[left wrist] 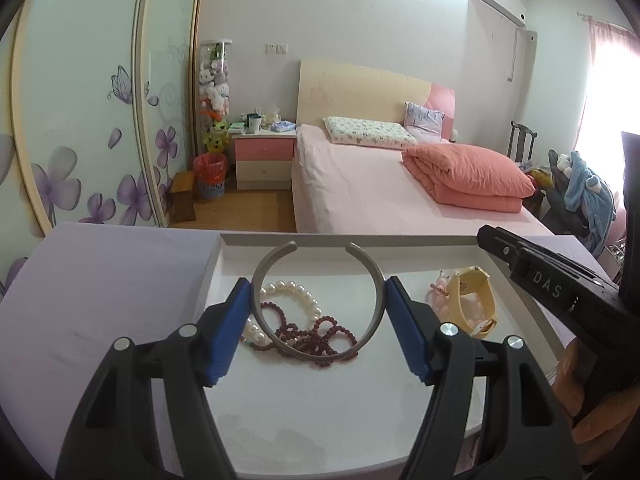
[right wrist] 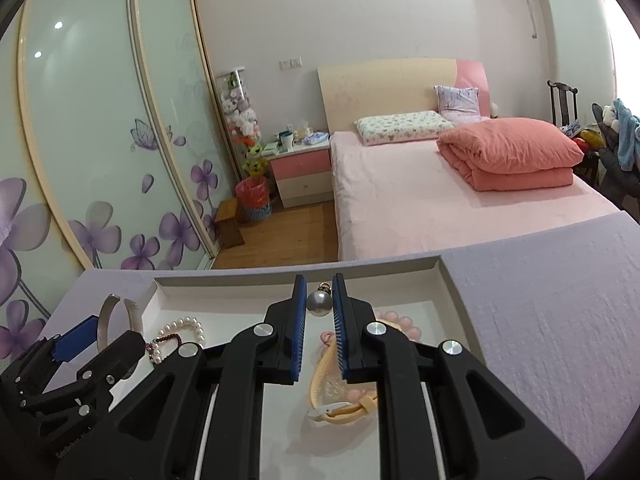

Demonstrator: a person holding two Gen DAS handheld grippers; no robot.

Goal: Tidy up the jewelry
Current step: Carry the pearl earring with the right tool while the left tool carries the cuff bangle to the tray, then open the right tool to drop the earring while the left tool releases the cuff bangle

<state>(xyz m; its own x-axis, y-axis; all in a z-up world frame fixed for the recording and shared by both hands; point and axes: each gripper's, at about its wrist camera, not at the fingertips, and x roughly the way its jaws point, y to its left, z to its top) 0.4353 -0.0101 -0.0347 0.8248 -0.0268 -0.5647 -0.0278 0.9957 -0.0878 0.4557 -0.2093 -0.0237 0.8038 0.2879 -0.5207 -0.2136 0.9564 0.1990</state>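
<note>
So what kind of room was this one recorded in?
A home bedroom, most likely: a made bed with pillows and a folded quilt, a bedside cabinet, and a sliding-door wardrobe with flower decals.

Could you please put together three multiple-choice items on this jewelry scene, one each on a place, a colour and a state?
1. Where does the pearl bracelet lie?
A. In the white tray
B. On the bed
C. On the nightstand

2. What colour is the watch?
A. Green
B. Yellow
C. Black

3. What is the left gripper doing?
A. Standing open and empty
B. Holding a silver bangle
C. Holding the watch

Answers:
1 A, it rests on the tray floor beside the dark red beads.
2 B, its strap is pale yellow.
3 B, both blue pads press the bangle's sides.
</note>
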